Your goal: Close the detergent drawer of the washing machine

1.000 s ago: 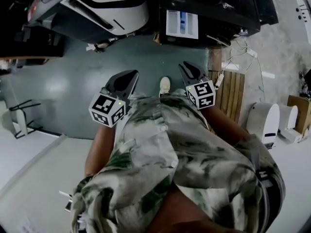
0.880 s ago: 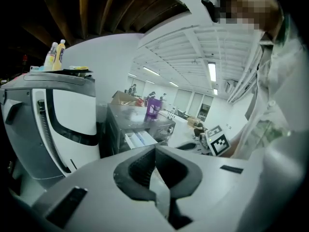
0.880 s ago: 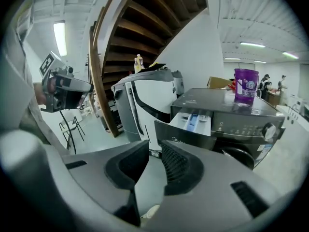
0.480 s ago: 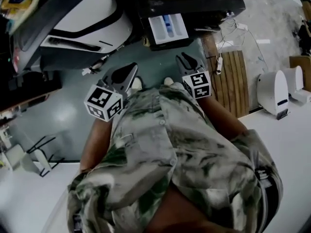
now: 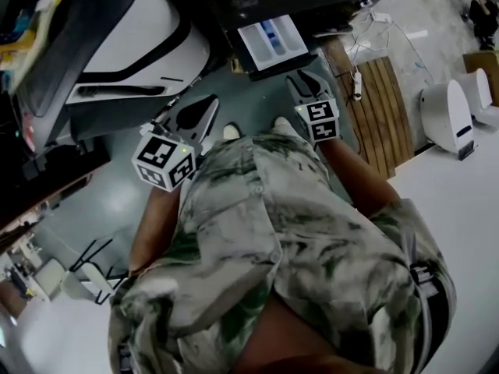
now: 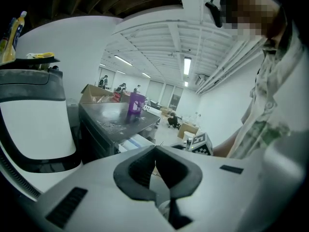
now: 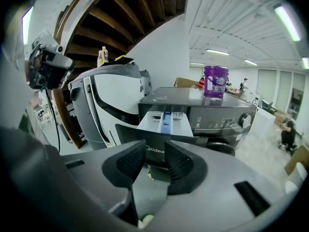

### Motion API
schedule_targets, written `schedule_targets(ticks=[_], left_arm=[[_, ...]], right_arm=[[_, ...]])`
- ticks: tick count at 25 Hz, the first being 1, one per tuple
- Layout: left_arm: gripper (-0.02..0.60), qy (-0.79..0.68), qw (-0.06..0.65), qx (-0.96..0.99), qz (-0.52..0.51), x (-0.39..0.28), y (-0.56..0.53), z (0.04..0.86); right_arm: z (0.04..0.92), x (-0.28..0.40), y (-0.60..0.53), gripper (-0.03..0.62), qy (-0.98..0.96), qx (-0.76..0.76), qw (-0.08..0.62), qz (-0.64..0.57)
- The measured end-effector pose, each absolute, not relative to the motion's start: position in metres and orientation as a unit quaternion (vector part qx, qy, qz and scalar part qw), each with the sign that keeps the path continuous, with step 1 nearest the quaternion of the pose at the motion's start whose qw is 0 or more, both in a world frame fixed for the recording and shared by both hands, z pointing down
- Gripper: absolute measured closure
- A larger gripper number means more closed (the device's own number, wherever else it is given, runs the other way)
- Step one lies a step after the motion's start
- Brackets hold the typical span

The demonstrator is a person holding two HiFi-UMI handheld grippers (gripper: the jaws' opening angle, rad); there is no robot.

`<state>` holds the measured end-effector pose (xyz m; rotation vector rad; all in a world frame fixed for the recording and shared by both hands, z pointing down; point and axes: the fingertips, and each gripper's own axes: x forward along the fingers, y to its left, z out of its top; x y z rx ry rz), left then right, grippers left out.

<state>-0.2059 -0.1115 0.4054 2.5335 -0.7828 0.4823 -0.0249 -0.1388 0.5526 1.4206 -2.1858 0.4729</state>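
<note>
The dark washing machine [image 7: 217,112] stands ahead with its white detergent drawer [image 7: 161,121] pulled out, a blue compartment in its middle. In the head view the drawer [image 5: 273,41] lies just beyond my right gripper [image 5: 306,82]. My right gripper [image 7: 154,151] is open; its jaws have just been opening, and nothing is between them, the drawer front being a short way past the tips. My left gripper [image 5: 195,119] hangs to the left, farther from the drawer. Seen in its own view, my left gripper [image 6: 155,148] is shut and empty, with the drawer [image 6: 134,141] behind it.
A large white appliance [image 5: 117,45] stands left of the washing machine. A purple bucket [image 7: 216,81] sits on the washer's top. A wooden pallet [image 5: 374,107] and cables [image 5: 366,45] lie to the right, with white units [image 5: 448,115] beyond. The person's shoes [image 5: 231,131] are below the grippers.
Both grippers have moved toward the washing machine, and the open drawer now sits close ahead of the right gripper. The right jaws stand wider than before.
</note>
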Motion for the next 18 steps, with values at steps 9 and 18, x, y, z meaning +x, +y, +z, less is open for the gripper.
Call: schedule_targets(ticks=[9, 18], left_arm=[[0.557, -0.265, 0.219, 0.922, 0.178, -0.219, -0.124, 0.408], [0.557, -0.261, 0.225, 0.924, 0.168, -0.223, -0.129, 0.409]], right_arm=[[0.565, -0.026, -0.15, 0.451, -0.778, 0.545, 0.256, 0.181], [0.57, -0.031, -0.159, 0.456, -0.77, 0.547, 0.268, 0.19]])
